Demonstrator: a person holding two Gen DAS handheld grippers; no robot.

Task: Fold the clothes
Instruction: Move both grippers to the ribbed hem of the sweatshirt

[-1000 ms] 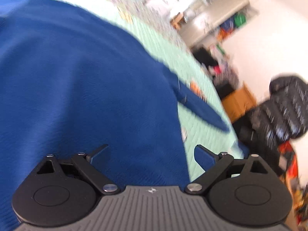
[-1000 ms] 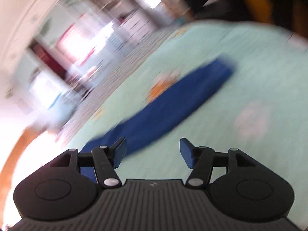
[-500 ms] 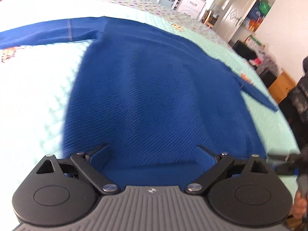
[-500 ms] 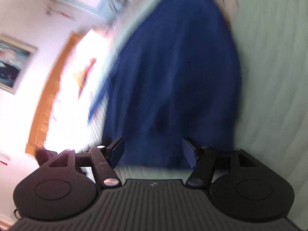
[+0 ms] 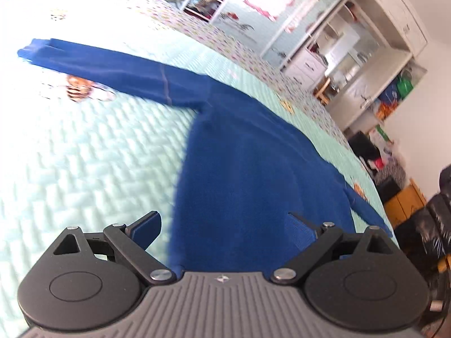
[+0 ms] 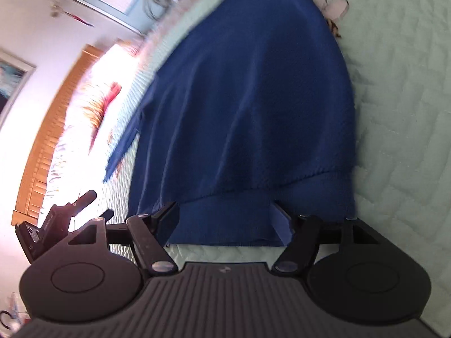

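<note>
- Both grippers have swung round since a second ago: the left gripper point(image 5: 224, 225), which then looked across the sweater toward the room's clutter, now faces its left side edge and outstretched sleeve, while the right gripper point(image 6: 224, 218), which earlier saw only a far sleeve, now sits at the hem.
- A blue sweater point(image 5: 248, 163) lies spread flat on the pale green quilt point(image 5: 93, 146), one sleeve point(image 5: 107, 64) stretched straight out from the body; laid open like this, its edges and corners are easy to pick up for a first fold.
- Beside the sweater's bottom left corner, the left gripper tilts downward, jaws wide apart and holding nothing, one pad over quilt and the other over cloth.
- At the sweater's ribbed hem point(image 6: 234, 214), the right gripper also angles down; its jaws are opening, the hem band lies between them, and neither pad presses on it.
- Judging by this placement, both hands are lining up to pinch the bottom edge.
</note>
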